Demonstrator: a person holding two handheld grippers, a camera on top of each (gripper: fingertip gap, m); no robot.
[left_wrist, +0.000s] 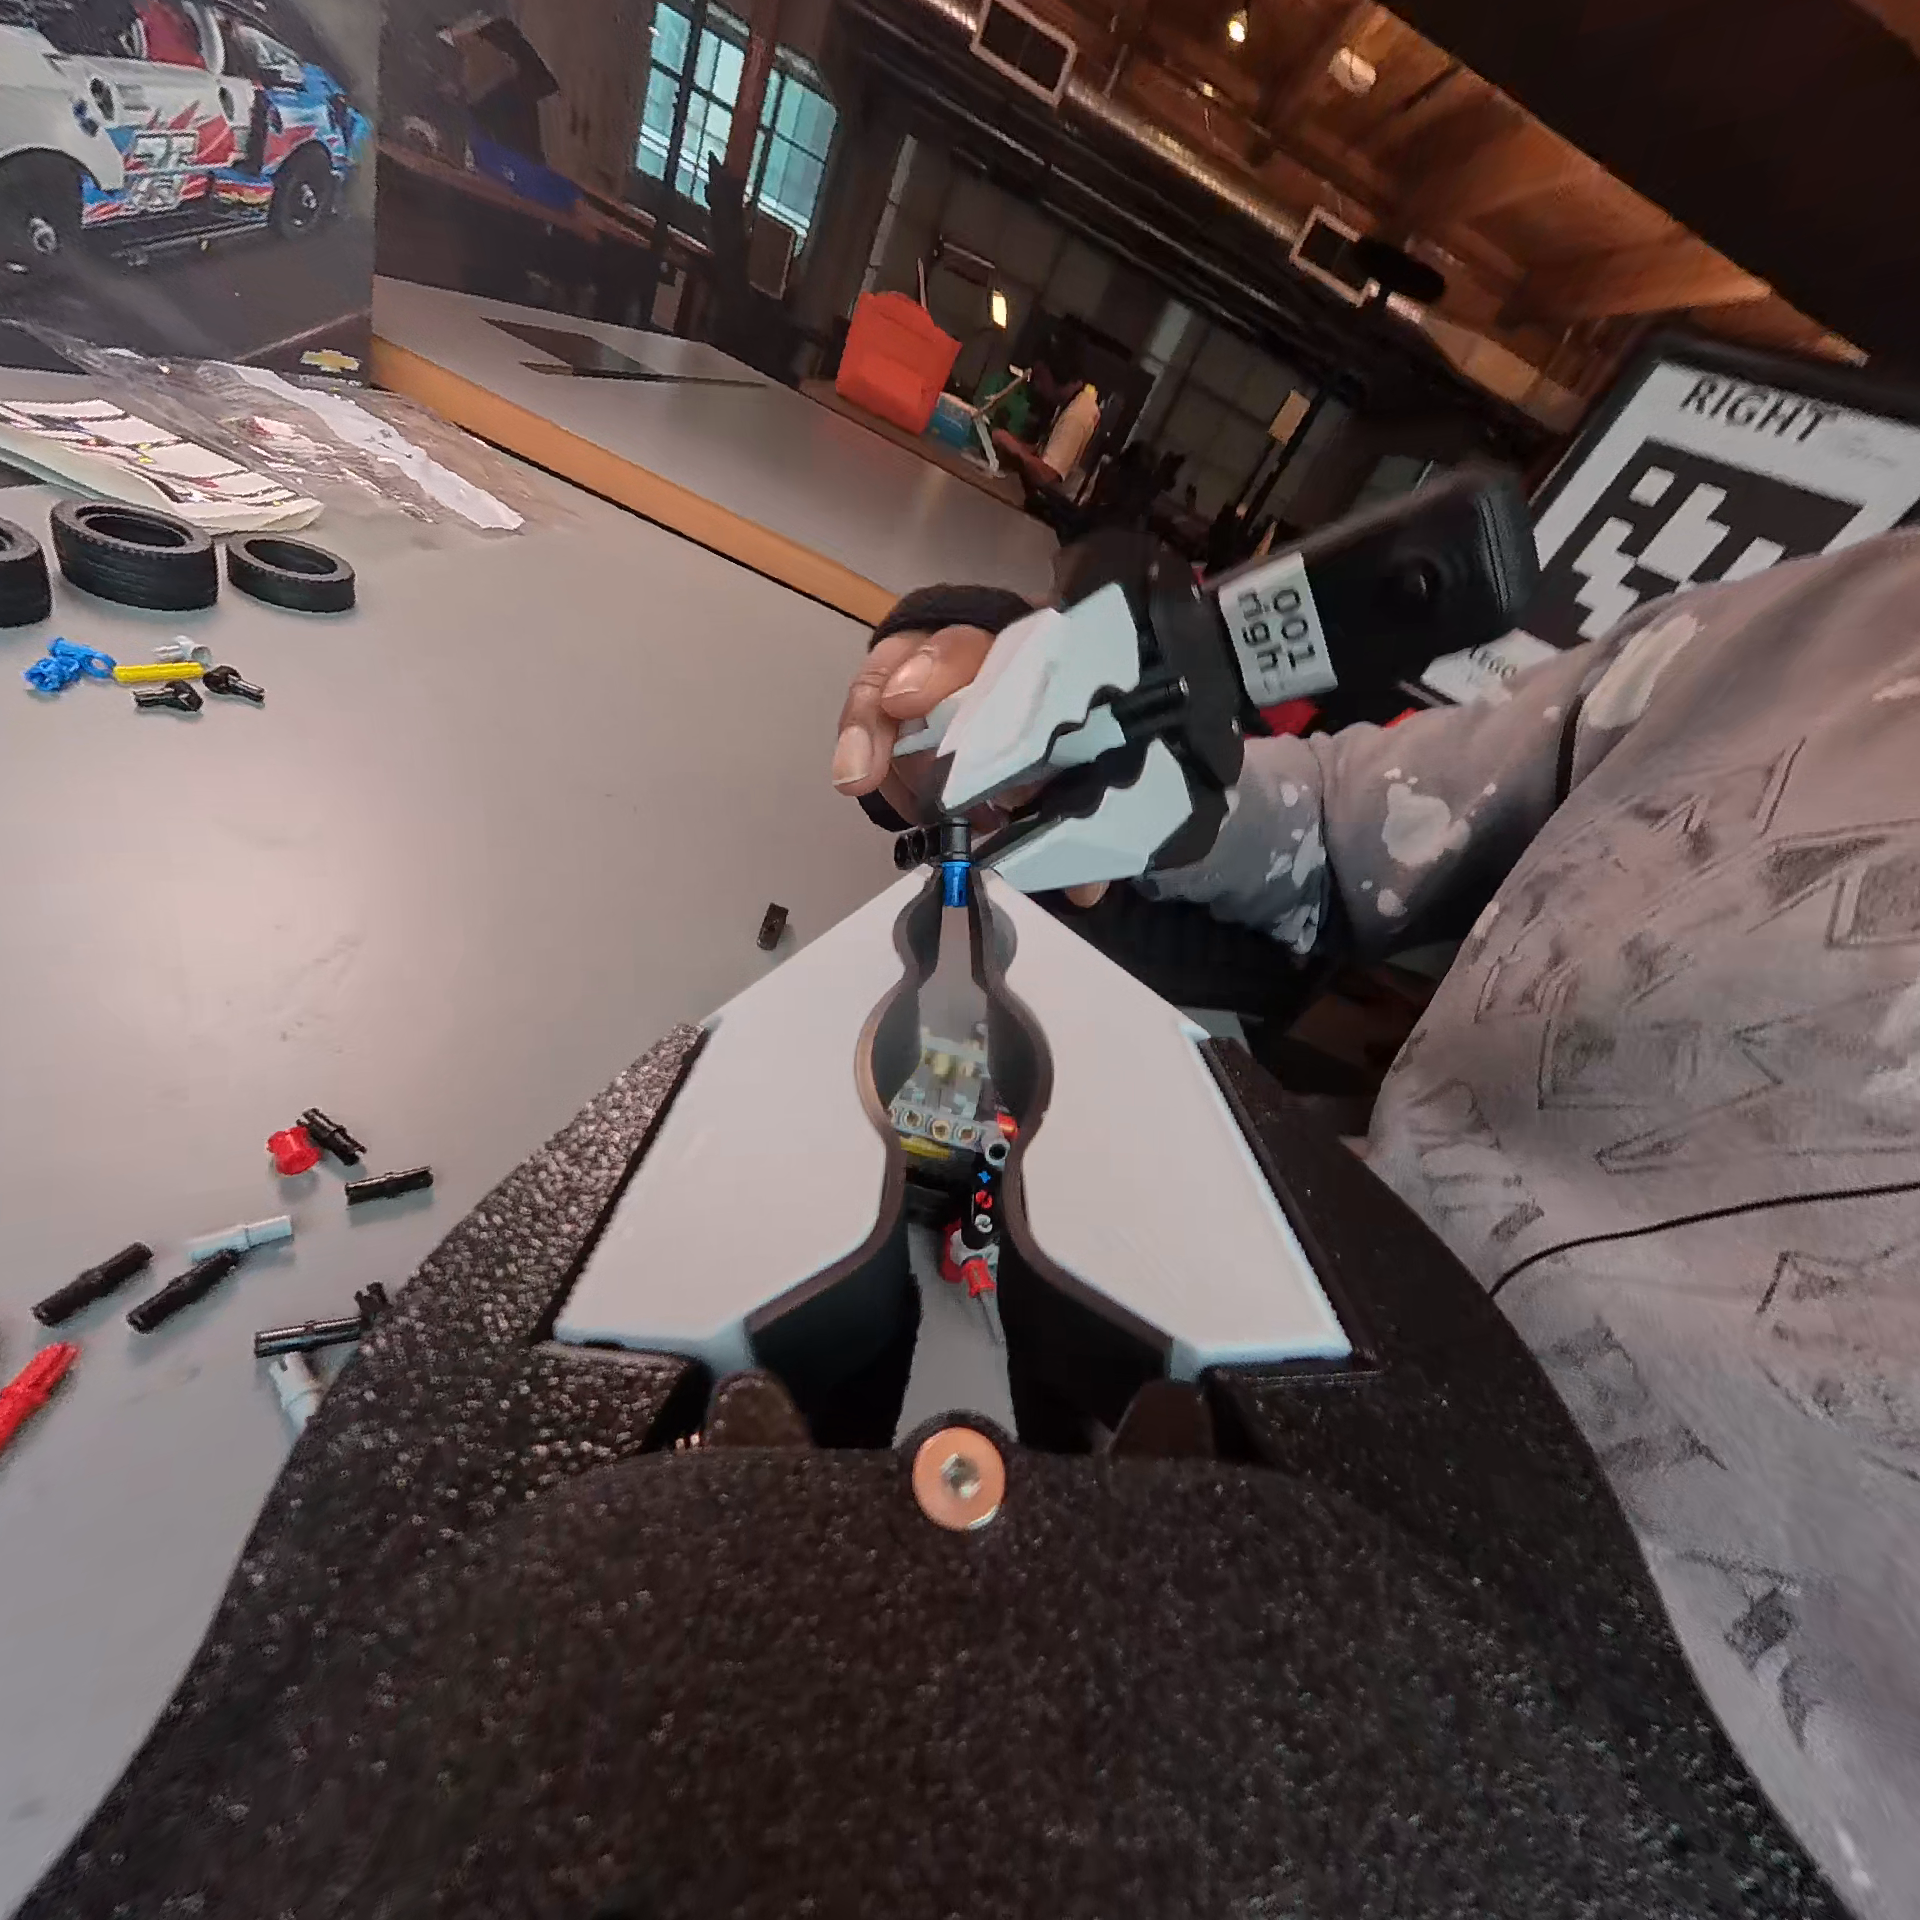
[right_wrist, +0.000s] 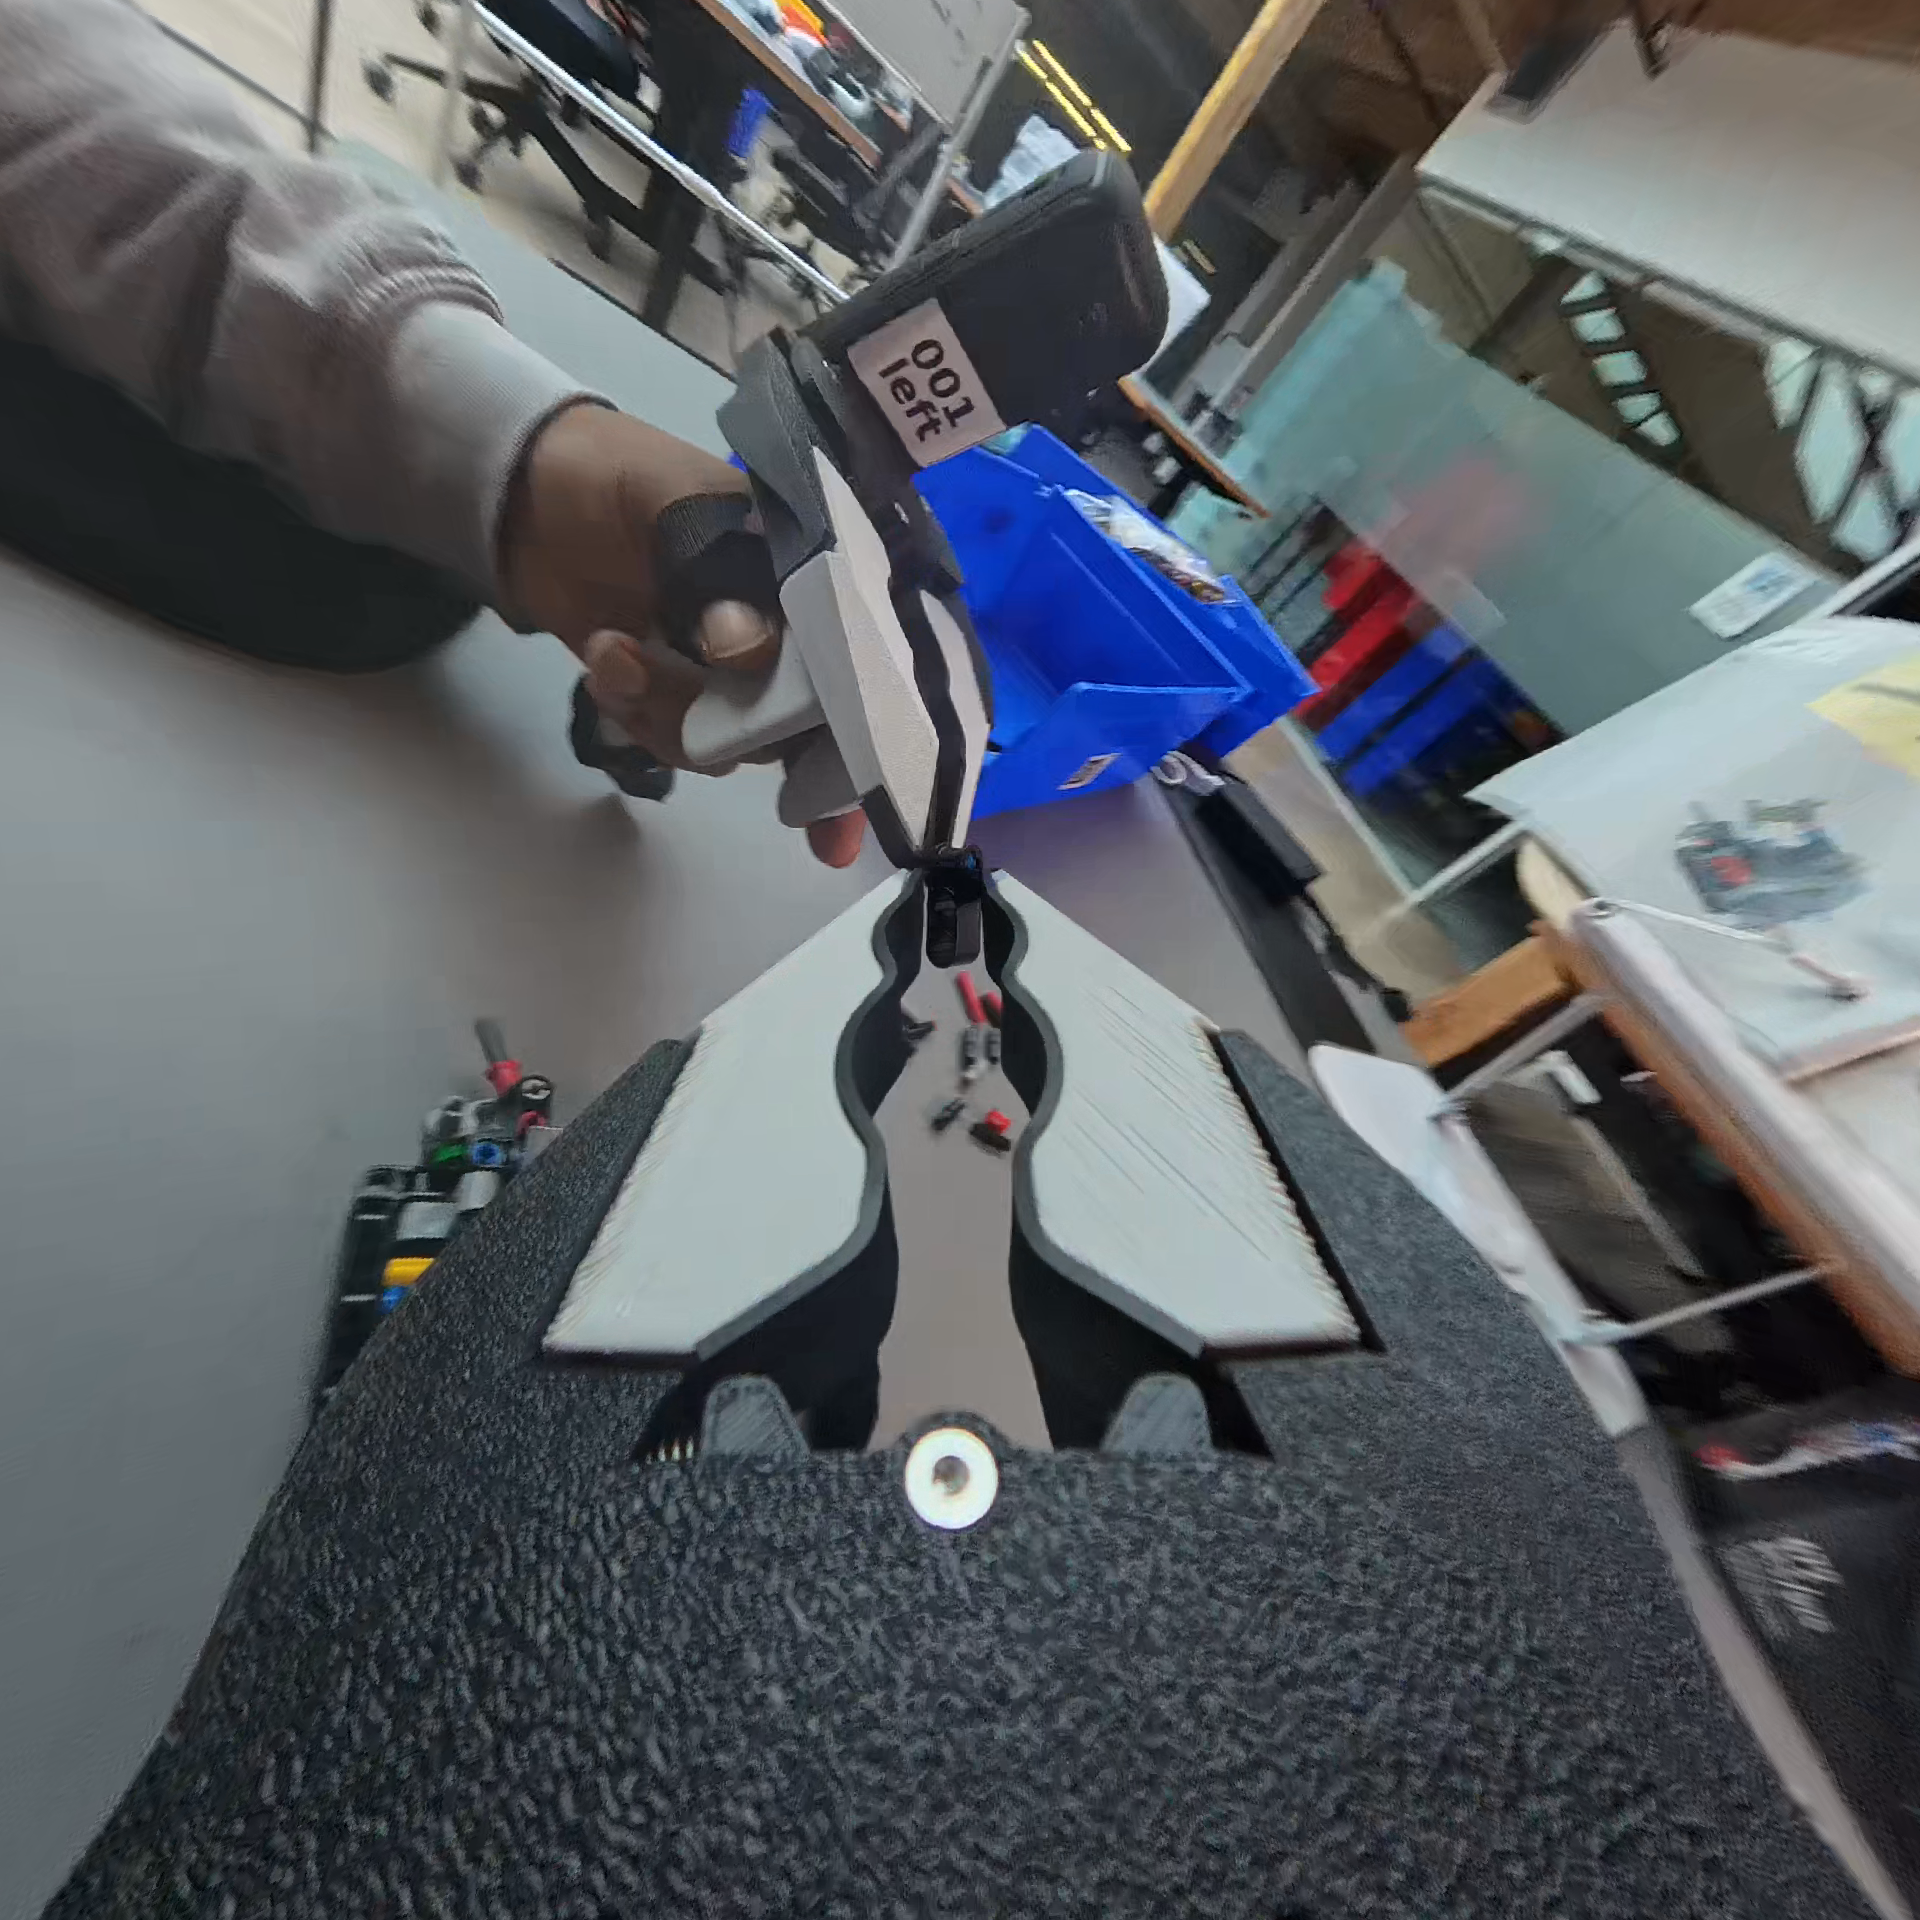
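Left wrist view: left gripper (left_wrist: 955, 902) pinches blue pin (left_wrist: 955, 885); right gripper (left_wrist: 961, 821) clamps black connector (left_wrist: 923, 845) on it. Tiny, rigid, light, slippery; hold by shaft.

A smooth grey tabletop (left_wrist: 436, 831) bears three black rubber tyres (left_wrist: 135, 556) toward ten o'clock, near a clear plastic bag over white sticker sheets (left_wrist: 177, 457). Small black, blue, yellow and red plastic pins (left_wrist: 156, 675) lie scattered at nine; more pins (left_wrist: 353, 1184) lie at eight.
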